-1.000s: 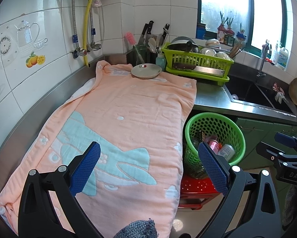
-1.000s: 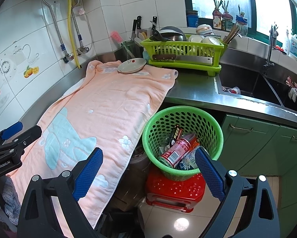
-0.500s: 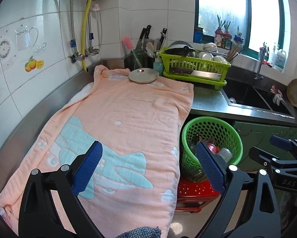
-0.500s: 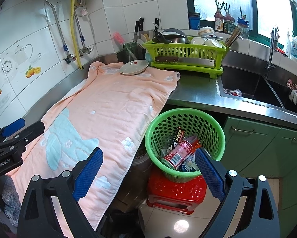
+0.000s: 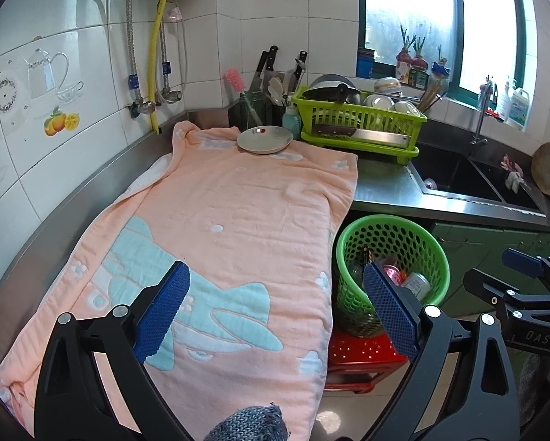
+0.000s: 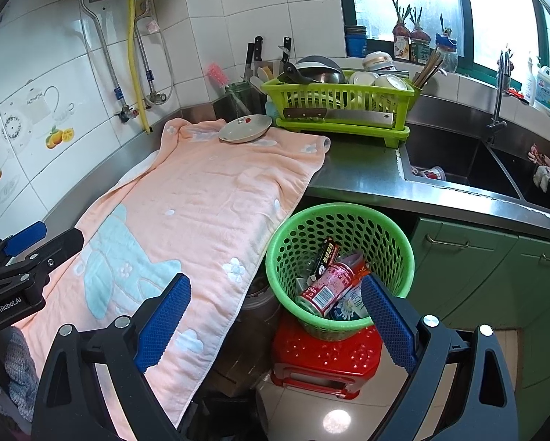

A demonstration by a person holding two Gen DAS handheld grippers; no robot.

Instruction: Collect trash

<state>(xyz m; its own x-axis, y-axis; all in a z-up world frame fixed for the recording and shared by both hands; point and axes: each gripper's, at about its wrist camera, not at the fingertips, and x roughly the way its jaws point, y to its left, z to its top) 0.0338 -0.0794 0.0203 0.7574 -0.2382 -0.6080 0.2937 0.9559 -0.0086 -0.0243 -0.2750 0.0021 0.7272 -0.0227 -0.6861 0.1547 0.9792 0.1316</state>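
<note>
Beside the counter, over the towel's near end: I hold both grippers pulled back from the work.
Left gripper (image 5: 275, 308): spread wide, nothing between its pads.
Right gripper (image 6: 275, 312): likewise spread and empty.
Trash: cans (image 6: 324, 284) and wrappers lie inside the green basket (image 6: 348, 211) on the red stool (image 6: 322, 352).
Change: over the last second both views have drawn back and risen slightly; nothing else moved.
Towel (image 5: 238, 213): bare apart from the plate (image 5: 264, 139).
Meaning: I judge collection is essentially finished.
</note>
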